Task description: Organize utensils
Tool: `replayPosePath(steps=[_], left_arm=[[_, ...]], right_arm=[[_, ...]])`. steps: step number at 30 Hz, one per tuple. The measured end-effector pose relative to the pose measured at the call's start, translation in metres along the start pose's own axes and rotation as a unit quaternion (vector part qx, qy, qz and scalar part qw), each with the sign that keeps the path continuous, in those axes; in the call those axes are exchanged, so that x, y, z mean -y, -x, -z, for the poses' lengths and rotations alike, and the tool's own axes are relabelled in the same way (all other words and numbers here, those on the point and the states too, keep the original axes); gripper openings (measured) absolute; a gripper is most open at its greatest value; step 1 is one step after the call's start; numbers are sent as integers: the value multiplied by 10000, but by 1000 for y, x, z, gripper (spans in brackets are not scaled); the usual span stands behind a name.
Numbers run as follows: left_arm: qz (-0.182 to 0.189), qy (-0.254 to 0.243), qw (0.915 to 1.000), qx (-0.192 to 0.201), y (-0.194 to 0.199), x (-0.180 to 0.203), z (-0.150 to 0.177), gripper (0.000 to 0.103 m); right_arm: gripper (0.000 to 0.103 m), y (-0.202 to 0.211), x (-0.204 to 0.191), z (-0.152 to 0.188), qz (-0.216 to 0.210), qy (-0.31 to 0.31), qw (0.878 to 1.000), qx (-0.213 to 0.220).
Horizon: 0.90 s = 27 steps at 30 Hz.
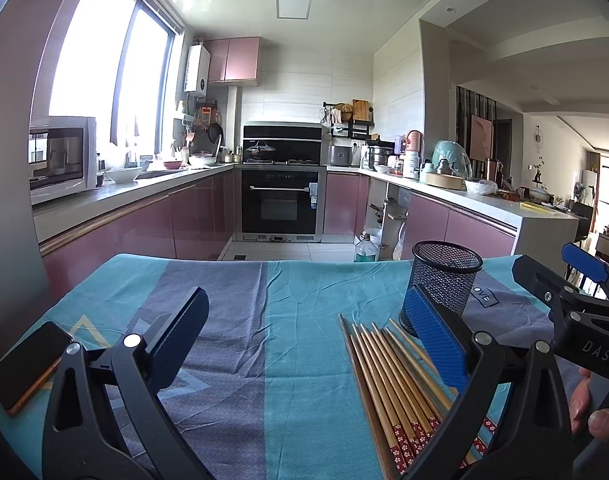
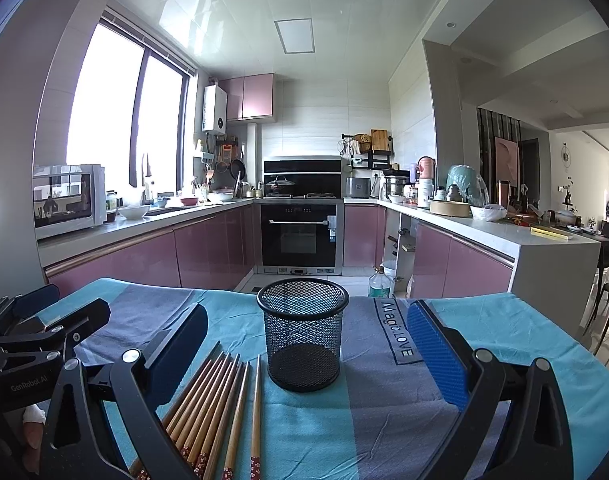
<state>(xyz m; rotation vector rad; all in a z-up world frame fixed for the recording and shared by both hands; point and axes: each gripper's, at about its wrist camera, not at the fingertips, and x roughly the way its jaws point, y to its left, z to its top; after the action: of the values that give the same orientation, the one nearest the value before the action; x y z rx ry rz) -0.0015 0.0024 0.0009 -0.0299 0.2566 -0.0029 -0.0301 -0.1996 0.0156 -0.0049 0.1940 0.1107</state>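
Plainly "Magic.LOVE" on cloth [image 2: 384, 400]

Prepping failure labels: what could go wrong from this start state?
1. The chopsticks lie packed side by side, so a pinch may lift several or scatter them.
2. The mesh cup is empty and looks light; an angled insertion could tip it.
3. Wrinkled tablecloth may snag fingertips.

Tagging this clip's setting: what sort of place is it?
A home kitchen, most likely: a built-in oven, a microwave on the counter, pink cabinets. The work surface is a table under a blue cloth.
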Motion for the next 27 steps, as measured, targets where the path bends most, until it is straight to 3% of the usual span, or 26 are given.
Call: replayPosePath(steps=[27], left_arm=[[-67, -3, 10000, 68, -2, 2, -6, 97]], right_arm=[[97, -1, 0, -2, -30, -22, 10000, -27]])
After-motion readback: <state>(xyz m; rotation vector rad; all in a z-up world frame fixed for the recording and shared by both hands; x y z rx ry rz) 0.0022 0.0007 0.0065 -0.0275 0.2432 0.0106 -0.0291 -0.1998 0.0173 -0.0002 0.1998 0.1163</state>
